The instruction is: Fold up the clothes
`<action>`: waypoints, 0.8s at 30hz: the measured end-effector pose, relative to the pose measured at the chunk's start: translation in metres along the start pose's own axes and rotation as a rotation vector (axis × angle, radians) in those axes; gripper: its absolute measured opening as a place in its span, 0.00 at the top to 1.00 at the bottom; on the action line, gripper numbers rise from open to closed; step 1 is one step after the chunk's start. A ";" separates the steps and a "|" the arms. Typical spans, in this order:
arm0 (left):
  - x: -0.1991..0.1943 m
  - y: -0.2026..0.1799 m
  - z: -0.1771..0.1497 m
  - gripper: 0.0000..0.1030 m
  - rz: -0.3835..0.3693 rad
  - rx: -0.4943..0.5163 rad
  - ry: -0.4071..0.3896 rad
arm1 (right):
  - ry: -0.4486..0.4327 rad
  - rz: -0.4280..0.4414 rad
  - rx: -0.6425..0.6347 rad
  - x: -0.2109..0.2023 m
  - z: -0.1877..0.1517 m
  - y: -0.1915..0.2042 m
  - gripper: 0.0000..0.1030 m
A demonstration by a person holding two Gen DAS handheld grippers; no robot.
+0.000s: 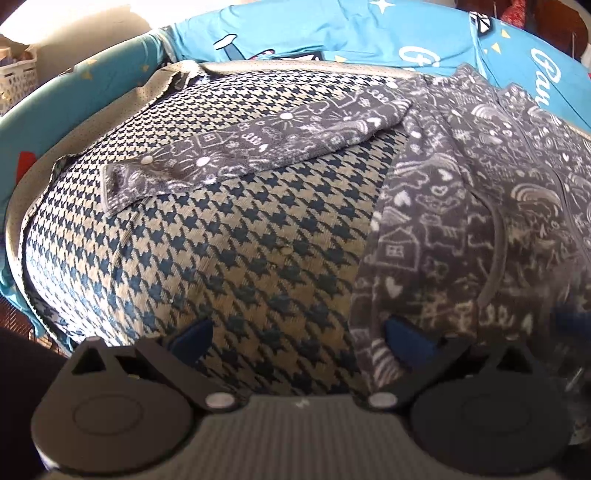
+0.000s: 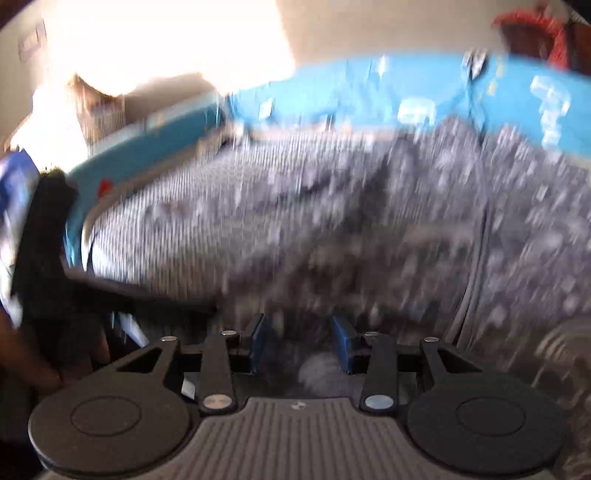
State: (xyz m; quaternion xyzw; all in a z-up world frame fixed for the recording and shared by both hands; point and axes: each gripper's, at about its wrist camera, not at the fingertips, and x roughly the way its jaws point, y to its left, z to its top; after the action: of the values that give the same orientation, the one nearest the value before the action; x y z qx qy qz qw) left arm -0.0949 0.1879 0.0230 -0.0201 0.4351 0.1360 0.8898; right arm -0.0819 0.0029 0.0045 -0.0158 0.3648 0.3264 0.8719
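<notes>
- turquoise printed bedsheet, with white stars, lettering and cartoon figures, covers the far side of the scene and curves round the left edge; the right wrist view shows it too, smeared by motion blur.
- beige-and-navy houndstooth woven cloth lies spread over the sheet and fills the middle of the left wrist view, its plain beige dotted border folded up along the far left edge.
- dark grey fleece garment with white doodle print of houses, hearts and rainbows rests on the right part of the houndstooth cloth; one sleeve reaches out leftward across the cloth, lying flat with its cuff at the left end.
- in the right wrist view the same garment is heavily blurred and fills the centre and right.
- left black two-finger gripper with blue pads hangs over the line where the garment's left edge meets the houndstooth; its jaws stand wide apart, one pad over the cloth, the other over the fleece, gripping nothing.
- right black two-finger gripper with blue pads has its jaws parted with grey fleece between them; blur hides whether the pads touch the fabric, so i cannot tell if it grips.
- white perforated plastic basket stands at the far left, beyond the bed.
</notes>
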 end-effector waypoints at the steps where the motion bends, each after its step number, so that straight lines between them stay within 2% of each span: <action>1: -0.003 -0.001 0.002 0.00 -0.006 -0.004 -0.018 | -0.002 -0.009 -0.010 0.001 -0.004 0.002 0.61; 5: -0.015 -0.003 0.011 0.00 -0.031 -0.021 -0.091 | -0.013 0.009 0.020 -0.004 -0.005 0.004 0.57; 7: -0.022 -0.012 0.019 0.00 -0.066 0.008 -0.135 | -0.015 0.008 0.010 -0.004 -0.006 0.004 0.57; 12: -0.014 -0.045 0.029 0.00 -0.155 0.091 -0.146 | -0.021 0.005 -0.009 -0.004 -0.008 0.005 0.57; 15: 0.001 -0.059 0.028 0.00 -0.142 0.121 -0.129 | -0.026 0.013 0.002 -0.006 -0.010 0.004 0.57; 20: 0.028 -0.055 0.028 0.00 -0.113 0.067 -0.069 | -0.033 0.012 -0.011 -0.005 -0.011 0.004 0.57; 22: 0.039 -0.052 0.026 0.00 -0.057 0.056 -0.031 | -0.036 0.012 -0.010 -0.005 -0.011 0.004 0.56; 24: 0.043 -0.049 0.024 0.00 -0.051 0.037 -0.026 | -0.039 0.019 -0.005 -0.005 -0.011 0.004 0.53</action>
State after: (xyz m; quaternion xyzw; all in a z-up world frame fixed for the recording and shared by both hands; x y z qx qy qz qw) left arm -0.0384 0.1544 0.0007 -0.0129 0.4252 0.1052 0.8989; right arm -0.0931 0.0002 0.0004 -0.0083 0.3470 0.3357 0.8757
